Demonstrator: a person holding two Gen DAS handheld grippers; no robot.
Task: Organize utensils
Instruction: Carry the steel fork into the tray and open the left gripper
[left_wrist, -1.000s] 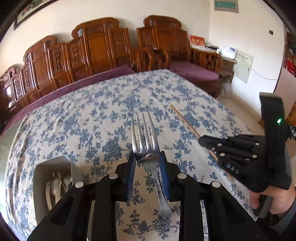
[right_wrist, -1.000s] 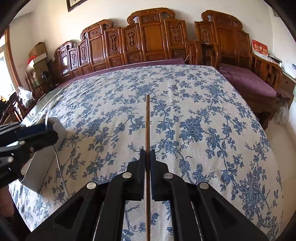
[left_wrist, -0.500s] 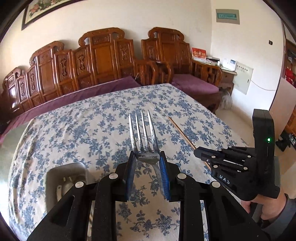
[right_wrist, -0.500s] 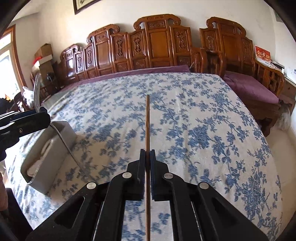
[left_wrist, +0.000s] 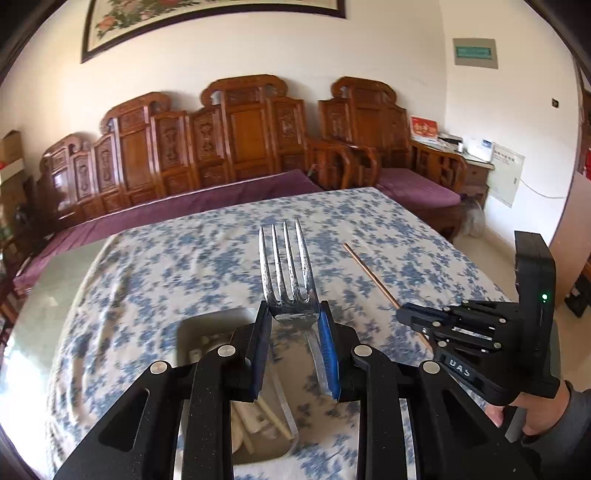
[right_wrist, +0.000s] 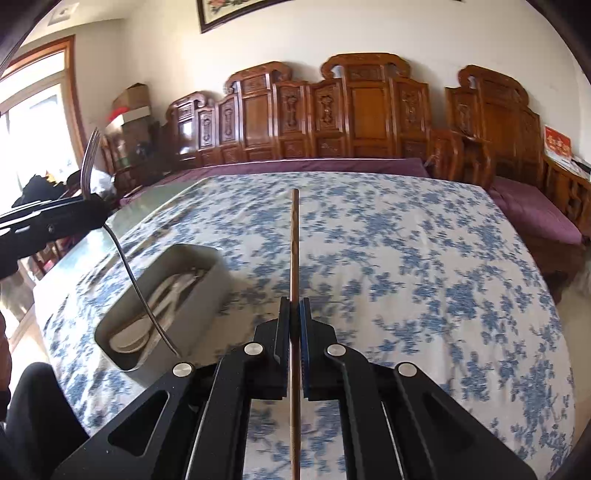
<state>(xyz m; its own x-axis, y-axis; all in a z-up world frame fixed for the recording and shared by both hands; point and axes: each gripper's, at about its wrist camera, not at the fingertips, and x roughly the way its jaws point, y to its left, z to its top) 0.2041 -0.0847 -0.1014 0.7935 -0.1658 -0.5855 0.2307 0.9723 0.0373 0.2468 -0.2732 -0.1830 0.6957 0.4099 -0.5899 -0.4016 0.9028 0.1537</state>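
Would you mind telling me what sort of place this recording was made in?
Probably a home living or dining room: carved wooden benches with purple cushions line the wall, a floral tablecloth covers the table, and a framed painting hangs above.

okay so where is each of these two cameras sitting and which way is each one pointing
Left wrist: on the left gripper, facing forward along its fingers over the fork to the sofa; right gripper and hand at right.
Right wrist: on the right gripper, facing along the chopstick; left gripper at left.
Shared: floral tablecloth, grey tray, fork, chopstick.
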